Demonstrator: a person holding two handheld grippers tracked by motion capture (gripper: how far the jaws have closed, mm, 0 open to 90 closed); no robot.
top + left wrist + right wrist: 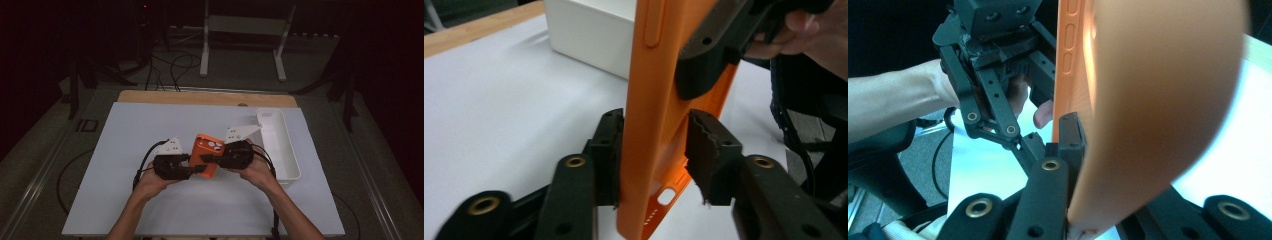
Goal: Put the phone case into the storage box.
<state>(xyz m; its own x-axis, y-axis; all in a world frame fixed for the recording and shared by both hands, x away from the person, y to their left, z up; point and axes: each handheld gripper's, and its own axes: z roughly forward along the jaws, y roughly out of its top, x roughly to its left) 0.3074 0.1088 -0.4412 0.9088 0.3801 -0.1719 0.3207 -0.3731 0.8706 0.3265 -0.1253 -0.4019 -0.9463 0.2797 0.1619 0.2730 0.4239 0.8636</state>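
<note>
An orange phone case (206,152) hangs just above the white table between both grippers. My left gripper (194,168) holds its near lower end. In the left gripper view the case (651,100) stands edge-on between the jaws of the left gripper (651,147), one pad flat against its side and the other at its opposite edge. My right gripper (211,159) is shut on the case from the right. In the right gripper view the case (1148,100) lies pressed against the left jaw of the right gripper (1098,150) and hides the other jaw.
A long white bin (289,150) sits at the table's right side, close behind the right hand, and also appears in the left gripper view (589,35). The white table sheet (150,200) has a wooden strip (200,97) along its far edge. Cables trail from both grippers.
</note>
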